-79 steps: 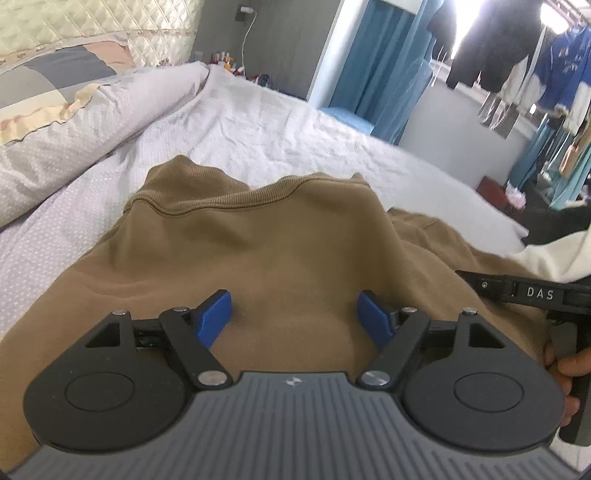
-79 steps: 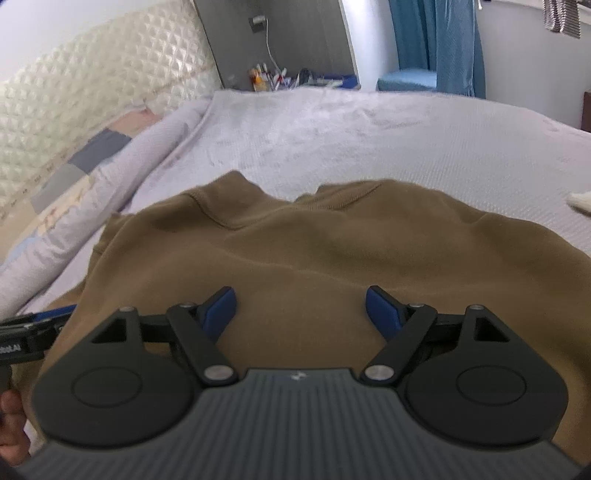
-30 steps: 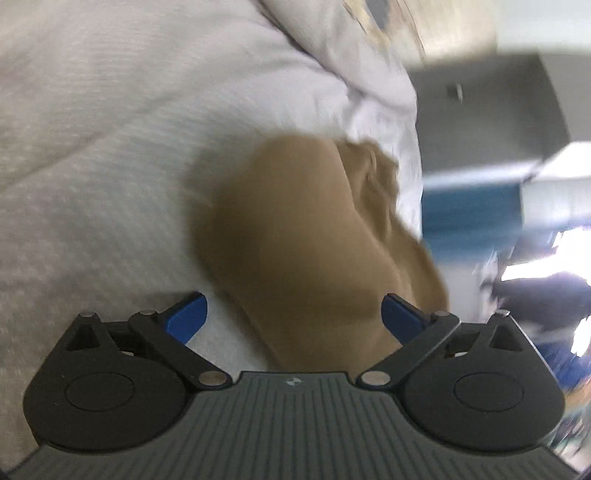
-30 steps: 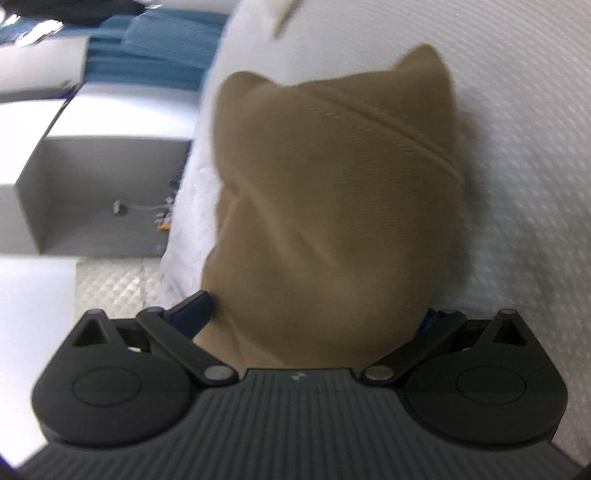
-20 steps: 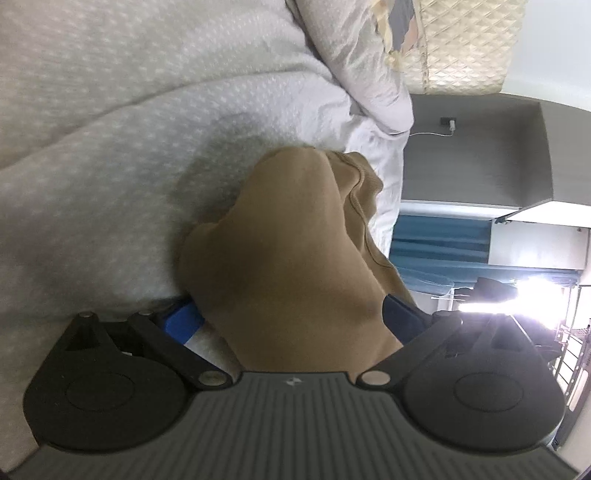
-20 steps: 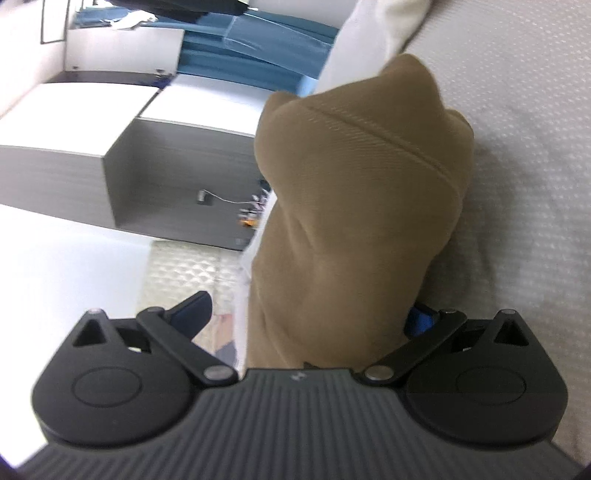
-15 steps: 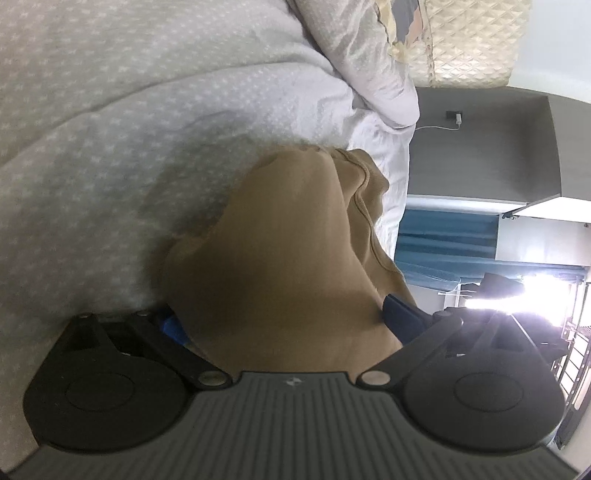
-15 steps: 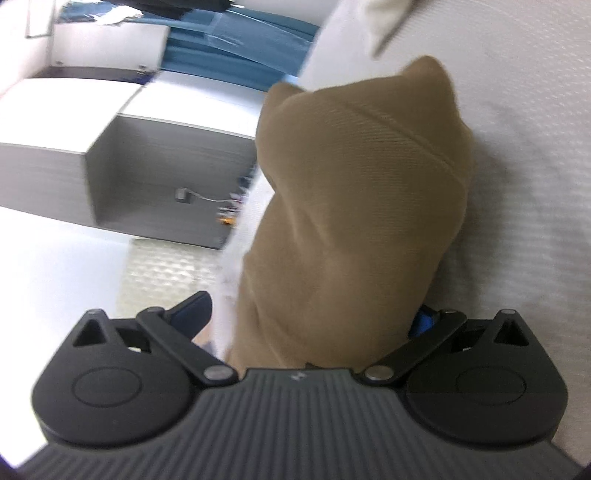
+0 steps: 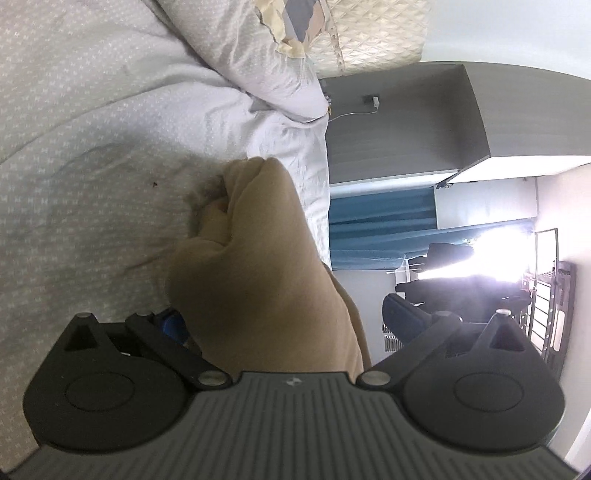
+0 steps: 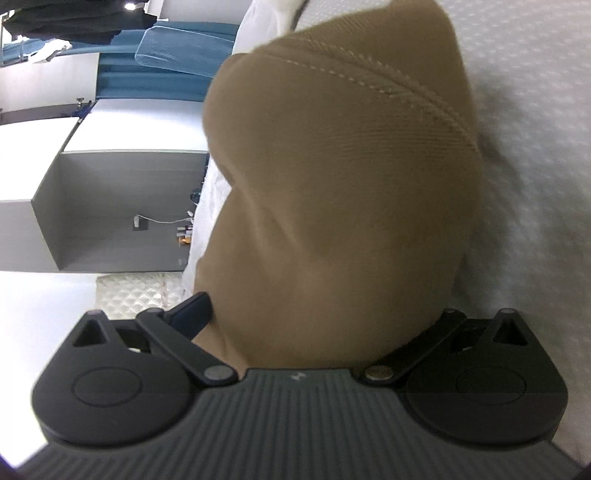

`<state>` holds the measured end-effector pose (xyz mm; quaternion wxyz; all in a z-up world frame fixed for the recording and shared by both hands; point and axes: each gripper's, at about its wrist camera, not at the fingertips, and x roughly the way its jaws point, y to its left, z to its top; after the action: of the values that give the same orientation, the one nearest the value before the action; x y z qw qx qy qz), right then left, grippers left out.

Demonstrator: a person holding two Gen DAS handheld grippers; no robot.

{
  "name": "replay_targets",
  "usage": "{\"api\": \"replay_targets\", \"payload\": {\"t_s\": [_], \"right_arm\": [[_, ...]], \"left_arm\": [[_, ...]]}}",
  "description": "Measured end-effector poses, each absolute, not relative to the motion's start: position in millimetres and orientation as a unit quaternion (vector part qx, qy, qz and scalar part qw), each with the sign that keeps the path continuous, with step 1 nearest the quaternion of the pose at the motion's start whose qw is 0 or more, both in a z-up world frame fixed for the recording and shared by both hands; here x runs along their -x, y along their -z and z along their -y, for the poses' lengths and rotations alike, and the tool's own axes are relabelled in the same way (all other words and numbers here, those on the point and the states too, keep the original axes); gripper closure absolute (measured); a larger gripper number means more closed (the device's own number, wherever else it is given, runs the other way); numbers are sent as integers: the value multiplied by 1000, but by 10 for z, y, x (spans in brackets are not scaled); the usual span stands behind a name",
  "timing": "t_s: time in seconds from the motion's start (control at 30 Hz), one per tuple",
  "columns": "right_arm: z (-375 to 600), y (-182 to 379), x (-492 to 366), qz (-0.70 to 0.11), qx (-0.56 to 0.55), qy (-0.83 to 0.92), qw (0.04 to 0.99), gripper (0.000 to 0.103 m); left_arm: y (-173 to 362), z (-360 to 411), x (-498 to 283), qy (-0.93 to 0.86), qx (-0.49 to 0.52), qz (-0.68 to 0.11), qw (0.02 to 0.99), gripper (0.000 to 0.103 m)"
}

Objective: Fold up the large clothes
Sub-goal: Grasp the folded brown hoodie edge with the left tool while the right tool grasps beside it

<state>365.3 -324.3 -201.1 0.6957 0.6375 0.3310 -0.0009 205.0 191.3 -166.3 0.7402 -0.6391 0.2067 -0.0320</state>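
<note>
Left hand-held gripper (image 9: 291, 325) rolled onto its side, a thick bunch of brown sweater (image 9: 258, 266) filling the gap between its fingers. One blue fingertip (image 9: 171, 325) showing at the left edge of the cloth, pressed against it; the other dark one (image 9: 402, 321) just beside the right edge. Fingers fairly wide apart yet bearing on the bunch from both sides, so gripped. Ahead of this gripper, sweater running forward to a crumpled end lying on the pale dotted bed (image 9: 92, 166). Further ahead, a bunched quilt (image 9: 240, 55) and a patchwork pillow (image 9: 295, 22). Off to the right, a blue curtain (image 9: 376, 225) and a bright window (image 9: 495, 251).

Right hand-held gripper (image 10: 314, 314) also tipped sideways, with the same sweater (image 10: 332, 184) packed between its fingers and bulging forward. Left fingertip (image 10: 194, 314) touching the cloth; right one hidden under the fold. Closed on the bunch as far as the thick fabric allows. A stitched seam (image 10: 388, 81) across the far end. Bed (image 10: 535, 147) to the right of the cloth, a grey cabinet (image 10: 110, 210) to the left.
</note>
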Motion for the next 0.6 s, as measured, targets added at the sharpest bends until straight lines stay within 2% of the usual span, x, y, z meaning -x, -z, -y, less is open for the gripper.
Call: {"api": "replay_targets", "payload": {"t_s": [0.37,0.6], "right_arm": [[3201,1561,-3652,-281,-577,-82,763,0],[3273,1787,-3727,-318,-592,-43,739,0]], "left_arm": [[2001,-1980,-2204,-1,683,-262,682,0],[2014,-1963,-2330,-23,680,-269,682,2]]}}
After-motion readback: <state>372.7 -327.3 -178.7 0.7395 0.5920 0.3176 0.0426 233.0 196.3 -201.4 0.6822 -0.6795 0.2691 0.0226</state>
